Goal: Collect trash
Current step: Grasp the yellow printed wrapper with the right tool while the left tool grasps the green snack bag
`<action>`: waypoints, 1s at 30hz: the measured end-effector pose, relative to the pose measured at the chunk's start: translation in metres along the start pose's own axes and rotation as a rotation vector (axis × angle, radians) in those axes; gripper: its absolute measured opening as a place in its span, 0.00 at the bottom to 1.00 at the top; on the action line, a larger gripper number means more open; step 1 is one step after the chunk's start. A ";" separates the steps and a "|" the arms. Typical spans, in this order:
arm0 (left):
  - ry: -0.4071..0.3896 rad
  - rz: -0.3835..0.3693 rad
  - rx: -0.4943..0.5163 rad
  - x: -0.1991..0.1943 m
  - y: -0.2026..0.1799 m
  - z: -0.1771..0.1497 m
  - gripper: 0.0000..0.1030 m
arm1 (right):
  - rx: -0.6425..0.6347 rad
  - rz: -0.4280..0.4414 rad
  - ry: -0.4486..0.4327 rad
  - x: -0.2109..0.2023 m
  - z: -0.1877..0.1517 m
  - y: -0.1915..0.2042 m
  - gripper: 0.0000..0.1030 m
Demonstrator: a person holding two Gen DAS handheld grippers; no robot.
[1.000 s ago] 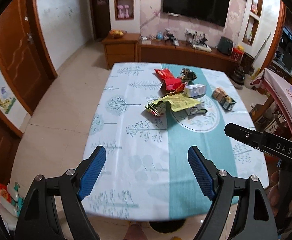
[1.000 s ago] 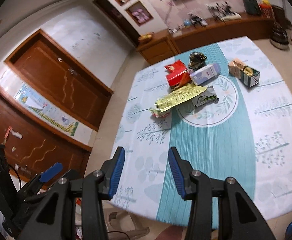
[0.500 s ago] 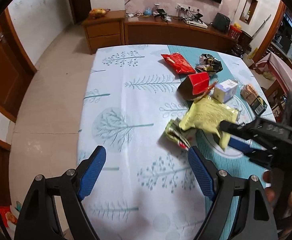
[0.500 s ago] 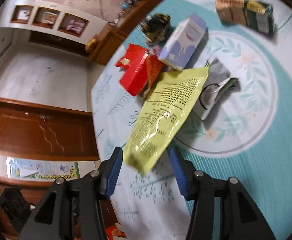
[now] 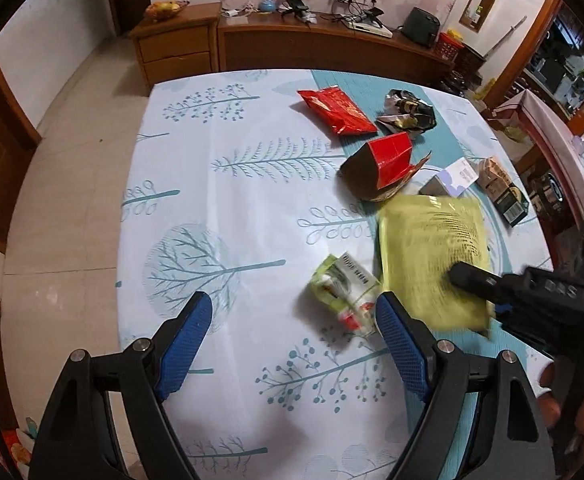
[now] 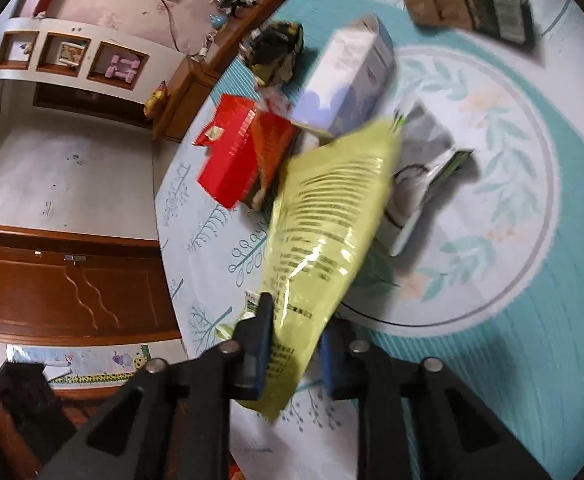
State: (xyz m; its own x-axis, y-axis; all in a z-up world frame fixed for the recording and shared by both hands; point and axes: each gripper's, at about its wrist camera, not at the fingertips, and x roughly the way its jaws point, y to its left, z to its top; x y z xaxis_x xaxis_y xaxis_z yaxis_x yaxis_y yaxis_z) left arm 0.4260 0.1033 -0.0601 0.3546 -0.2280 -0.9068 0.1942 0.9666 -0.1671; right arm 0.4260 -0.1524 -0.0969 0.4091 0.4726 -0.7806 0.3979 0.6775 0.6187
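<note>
1. Table (image 5: 179, 184): covered by a white and teal tree-print cloth; it carries all the litter.
2. Flat yellow-green plastic bag (image 6: 324, 220): lies near the cloth's centre, partly over a grey and white packet (image 6: 424, 168). Its near end sits between the pads of the right gripper (image 6: 296, 344).
3. Right gripper: jaws closing, pinching the bag's end.
4. Left gripper (image 5: 292, 344): blue pads spread wide, nothing between them, above the cloth.
5. Small crumpled green and white wrapper (image 5: 344, 288): just beside the left gripper's right pad, touching the bag's edge.
</note>
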 end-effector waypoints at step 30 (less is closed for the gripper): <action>0.141 -0.053 -0.167 0.078 -0.005 -0.013 0.17 | -0.117 -0.083 -0.042 -0.052 -0.041 -0.017 0.08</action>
State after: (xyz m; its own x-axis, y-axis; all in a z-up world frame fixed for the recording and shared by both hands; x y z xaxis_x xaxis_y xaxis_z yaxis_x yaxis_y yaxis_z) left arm 0.4410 0.0825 -0.1353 0.2143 -0.2717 -0.9382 0.0506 0.9623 -0.2672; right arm 0.3643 -0.1652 -0.0707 0.4139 0.3897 -0.8227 0.3346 0.7754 0.5356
